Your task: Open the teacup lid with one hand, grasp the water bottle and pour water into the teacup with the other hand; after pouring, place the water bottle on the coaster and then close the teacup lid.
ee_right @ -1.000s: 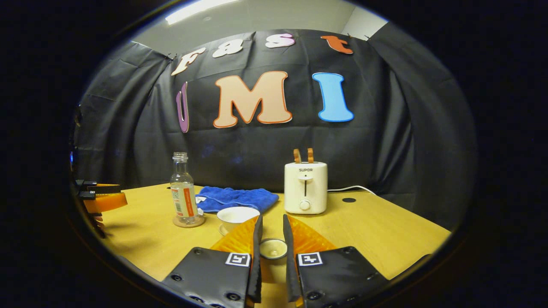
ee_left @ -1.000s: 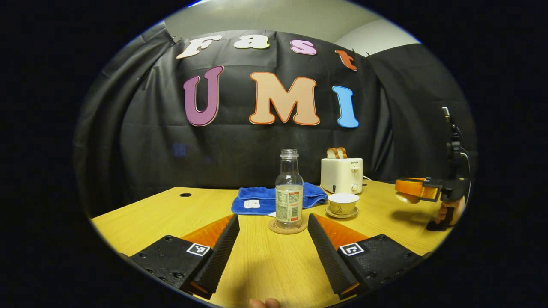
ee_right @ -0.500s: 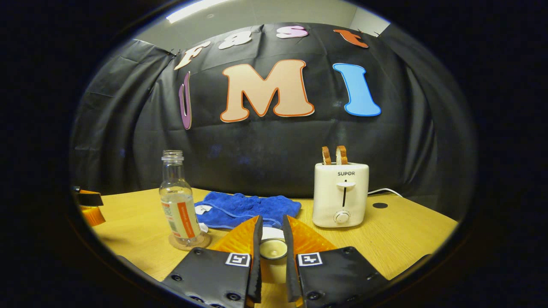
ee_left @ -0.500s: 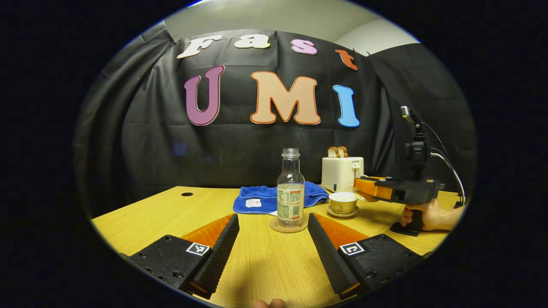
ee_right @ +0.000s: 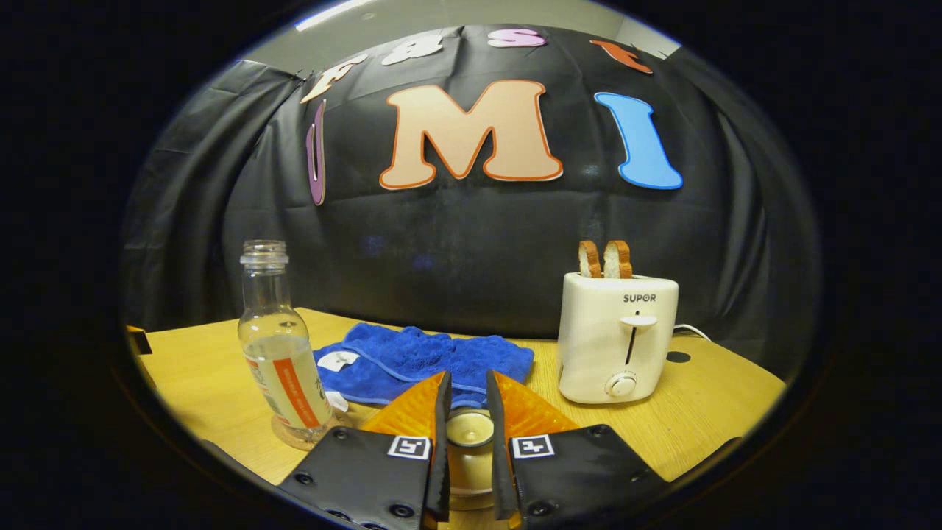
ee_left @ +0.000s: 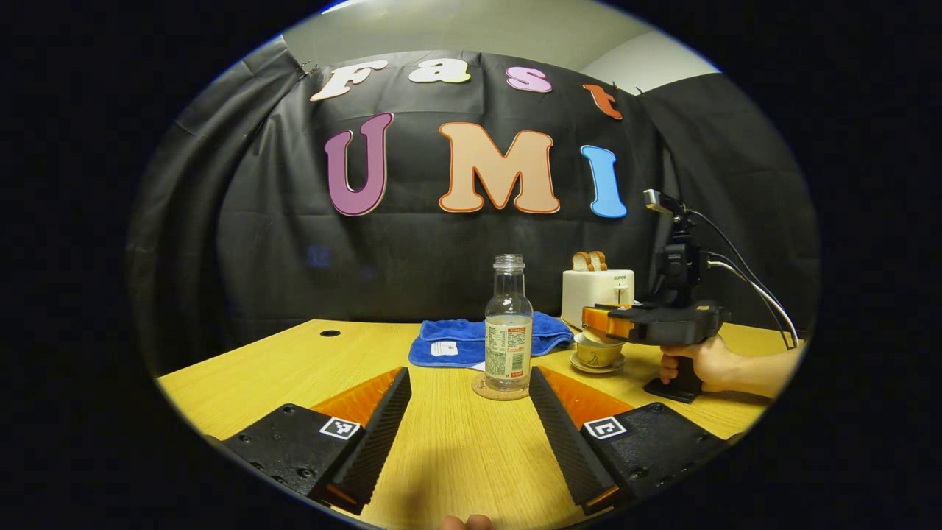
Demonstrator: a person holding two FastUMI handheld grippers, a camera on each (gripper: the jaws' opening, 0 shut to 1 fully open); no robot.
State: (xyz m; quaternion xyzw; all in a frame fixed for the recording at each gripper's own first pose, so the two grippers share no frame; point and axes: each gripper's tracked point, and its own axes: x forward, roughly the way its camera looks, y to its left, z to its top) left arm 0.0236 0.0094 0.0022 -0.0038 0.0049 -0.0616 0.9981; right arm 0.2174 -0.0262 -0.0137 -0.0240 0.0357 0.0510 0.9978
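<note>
Table: your wooden table (ee_left: 280,361) carries everything, with the booth's black cloth wall behind it.
Toaster: the white toaster (ee_right: 617,338) stands at the back right of the right gripper view, two slices of toast (ee_right: 605,259) upright in its slots.
Cloth: the blue cloth (ee_right: 423,359) lies crumpled behind the bottle and cup.
Left gripper: your left gripper (ee_left: 469,412) hovers low over the table with its fingers spread wide and nothing between them; the bottle stands ahead, in line with the gap.
Right gripper: your right gripper (ee_right: 466,442) has its fingers drawn close on the knob of the teacup lid (ee_right: 469,430), pressing it from both sides. In the left gripper view your hand (ee_left: 699,364) holds it just over the cup.
Water bottle: the water bottle (ee_left: 508,324) stands upright and uncapped on the coaster (ee_left: 500,388), partly filled with water.
Teacup: the teacup (ee_left: 596,353) sits on its saucer (ee_left: 597,366), just right of the bottle; you cannot tell whether the lid is seated yet.
</note>
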